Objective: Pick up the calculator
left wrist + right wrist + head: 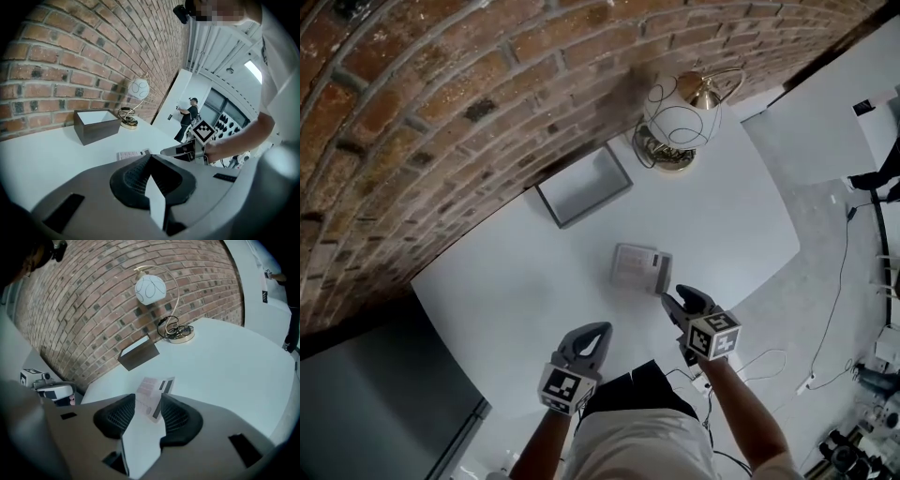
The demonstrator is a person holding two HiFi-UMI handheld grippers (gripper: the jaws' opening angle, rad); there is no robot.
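The calculator (641, 267) is a pale flat slab with a dark display strip, lying flat near the middle of the white table (722, 216). My right gripper (678, 302) hovers just short of its near right corner, apart from it. In the right gripper view the jaws of that gripper (147, 401) stand open, and the calculator (152, 389) shows through the gap beyond the tips. My left gripper (596, 334) hangs lower left of the calculator, near the table's front edge, with its jaws (150, 157) shut and nothing in them. In the left gripper view the calculator (131, 154) lies just past those tips.
A dark open box (583, 185) with a white inside stands against the brick wall. To its right is a globe lamp (682, 117) on a brass base. Cables (769, 361) trail over the floor at the right. A person (188, 117) stands far off by a white wall.
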